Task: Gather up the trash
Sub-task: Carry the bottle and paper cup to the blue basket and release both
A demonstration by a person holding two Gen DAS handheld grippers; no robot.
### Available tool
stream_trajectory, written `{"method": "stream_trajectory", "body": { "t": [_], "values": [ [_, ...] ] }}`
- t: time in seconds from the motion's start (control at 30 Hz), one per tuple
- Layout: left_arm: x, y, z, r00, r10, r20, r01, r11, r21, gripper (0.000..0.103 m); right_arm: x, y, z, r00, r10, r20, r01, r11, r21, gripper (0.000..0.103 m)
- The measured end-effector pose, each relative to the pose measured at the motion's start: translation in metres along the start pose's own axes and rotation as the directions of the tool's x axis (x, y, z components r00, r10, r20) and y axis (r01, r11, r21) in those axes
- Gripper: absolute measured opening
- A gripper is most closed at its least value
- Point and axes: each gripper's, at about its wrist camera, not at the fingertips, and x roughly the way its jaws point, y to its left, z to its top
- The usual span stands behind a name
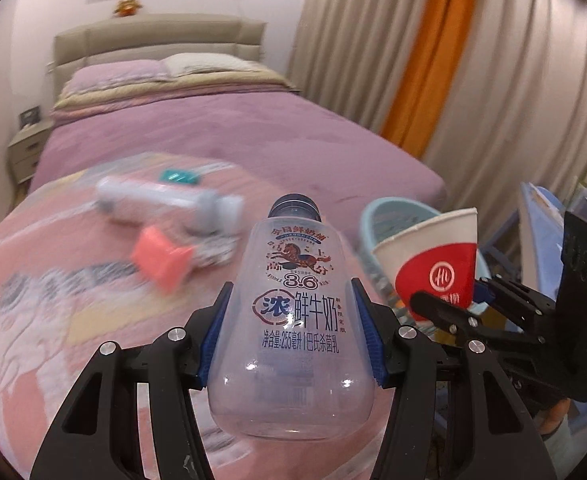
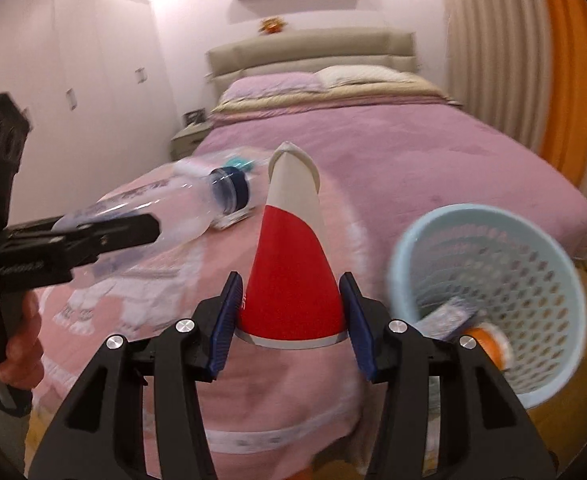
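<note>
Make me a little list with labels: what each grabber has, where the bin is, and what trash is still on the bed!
left gripper: shut on clear milk bottle, dark cap pointing away
right gripper: shut on red and white paper cup, squashed flat
bin: pale blue basket beside the bed, some trash already inside
on the bed: blurred plastic bottle, pink piece, teal packet

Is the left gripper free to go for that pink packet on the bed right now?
Probably not yet. The left gripper is shut on the clear milk bottle, so its jaws are full. The pink packet lies uncovered on the bed, so the path looks free once the bottle is dropped.
</note>
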Motion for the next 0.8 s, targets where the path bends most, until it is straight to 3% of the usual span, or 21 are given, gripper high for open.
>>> {"method": "stream_trajectory", "body": {
  "t": [0.23,0.43,0.57,0.63,0.73,0.8],
  "values": [
    [0.041,-0.052,0.028,0.994,-0.104,-0.016,0.105,0.992,0.063,0.054,-0.012,-0.08,0.003,0.982,-0.187,-0.004,0.185,0.968,0.167,0.047],
    [0.094,-0.096,0.045,0.979,-0.186,-0.086,0.194,0.977,0.093,0.054,-0.01,-0.131,-0.002,0.963,-0.264,-0.061,0.27,0.919,0.287,0.047],
    [0.119,-0.114,0.051,0.975,-0.192,-0.111,0.203,0.973,0.107,0.055,-0.004,-0.149,-0.001,0.955,-0.282,-0.098,0.298,0.898,0.324,0.047],
    [0.125,-0.115,0.05,0.978,-0.178,-0.109,0.188,0.977,0.097,0.059,0.001,-0.159,-0.003,0.951,-0.284,-0.123,0.309,0.884,0.351,0.058],
    [0.121,-0.109,0.046,0.979,-0.184,-0.092,0.192,0.978,0.084,0.064,0.002,-0.169,-0.007,0.952,-0.278,-0.127,0.305,0.876,0.374,0.061],
    [0.112,-0.105,0.04,0.986,-0.149,-0.07,0.156,0.983,0.099,0.065,0.0,-0.173,-0.013,0.951,-0.279,-0.13,0.308,0.876,0.373,0.061]
  ]
}}
